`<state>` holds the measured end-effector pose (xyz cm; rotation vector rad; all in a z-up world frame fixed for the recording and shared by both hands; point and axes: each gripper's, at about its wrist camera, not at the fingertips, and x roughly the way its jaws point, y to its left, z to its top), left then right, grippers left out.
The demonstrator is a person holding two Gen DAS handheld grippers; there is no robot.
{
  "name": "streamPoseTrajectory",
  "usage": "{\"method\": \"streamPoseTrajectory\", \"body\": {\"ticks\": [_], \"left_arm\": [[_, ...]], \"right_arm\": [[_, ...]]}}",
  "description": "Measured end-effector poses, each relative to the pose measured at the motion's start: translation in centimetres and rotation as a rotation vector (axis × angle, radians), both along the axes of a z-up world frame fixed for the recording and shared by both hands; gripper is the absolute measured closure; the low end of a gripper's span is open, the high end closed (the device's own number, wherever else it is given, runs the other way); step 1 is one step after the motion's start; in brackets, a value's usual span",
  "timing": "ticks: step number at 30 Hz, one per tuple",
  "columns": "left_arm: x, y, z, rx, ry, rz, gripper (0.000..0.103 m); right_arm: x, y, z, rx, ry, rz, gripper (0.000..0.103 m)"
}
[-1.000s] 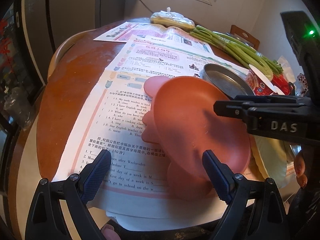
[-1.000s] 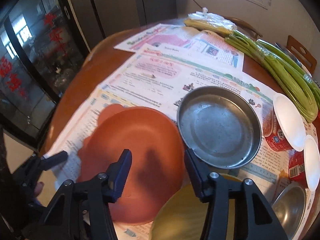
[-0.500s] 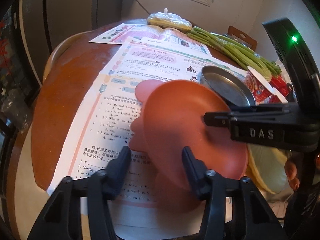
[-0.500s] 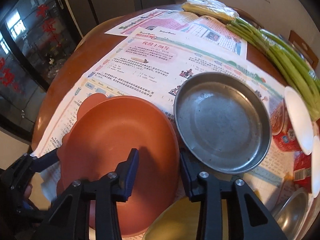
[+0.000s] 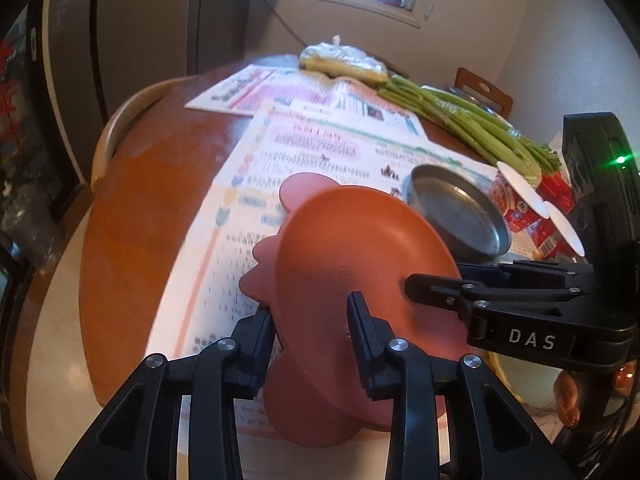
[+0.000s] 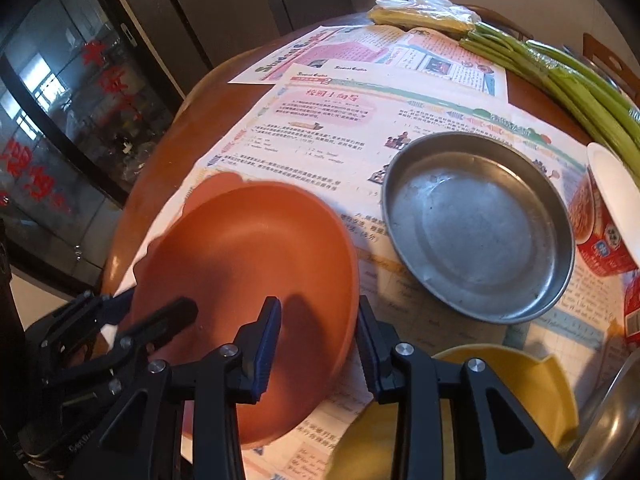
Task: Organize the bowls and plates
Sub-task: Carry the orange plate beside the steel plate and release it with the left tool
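Observation:
An orange plate [image 5: 352, 248] with lobed tabs on its rim sits tilted over the printed paper, and both grippers grip it. My left gripper [image 5: 310, 336] is shut on its near rim, one pad under the plate and one on top. My right gripper [image 6: 318, 340] is shut on the plate's [image 6: 248, 256] right rim and reaches in from the right in the left wrist view, its fingertips [image 5: 424, 284] on the plate. A round metal pan [image 6: 476, 228] lies just right of the plate. A yellow bowl [image 6: 480, 400] sits near the right gripper.
Printed paper sheets [image 6: 328, 120] cover the round wooden table [image 5: 152, 200]. Celery stalks [image 6: 580, 92], a plastic bag [image 6: 424, 16] and red noodle cups [image 6: 600, 216] line the far and right side. Another metal dish [image 6: 612, 420] shows at the lower right. A chair back [image 5: 484, 94] stands behind.
The left gripper's wide-open jaws have shut on the orange plate's near rim. The right gripper's jaws have shut on its right rim. The plate now stands more tilted.

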<state>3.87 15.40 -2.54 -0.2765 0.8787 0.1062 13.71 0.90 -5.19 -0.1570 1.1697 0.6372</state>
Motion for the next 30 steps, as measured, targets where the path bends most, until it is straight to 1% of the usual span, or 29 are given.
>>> {"method": "streamPoseTrajectory", "body": {"ticks": [4, 8, 13, 18, 23, 27, 30], "left_arm": [[0.7, 0.5, 1.1, 0.017, -0.018, -0.016, 0.067], [1.8, 2.0, 2.0, 0.004, -0.021, -0.021, 0.067], [3.5, 3.5, 2.6, 0.019, -0.028, -0.014, 0.067], [5.7, 4.7, 2.4, 0.021, -0.020, -0.023, 0.067], [8.3, 6.2, 1.3, -0.007, 0.016, -0.036, 0.067], [9.8, 6.7, 0.5, -0.002, 0.027, -0.042, 0.067], [10.9, 6.9, -0.2, -0.013, 0.047, -0.050, 0.067]], "right_arm": [[0.2, 0.4, 1.2, 0.004, -0.042, -0.029, 0.065], [0.9, 0.9, 2.5, 0.030, -0.054, -0.051, 0.065], [1.8, 2.4, 3.6, 0.046, -0.082, -0.051, 0.065], [3.4, 3.5, 3.3, 0.046, -0.071, -0.078, 0.065], [4.8, 4.3, 2.4, 0.051, -0.052, -0.103, 0.065], [6.0, 4.6, 1.2, 0.055, -0.017, -0.129, 0.065], [6.4, 4.8, 0.6, 0.039, -0.012, -0.143, 0.065]]}}
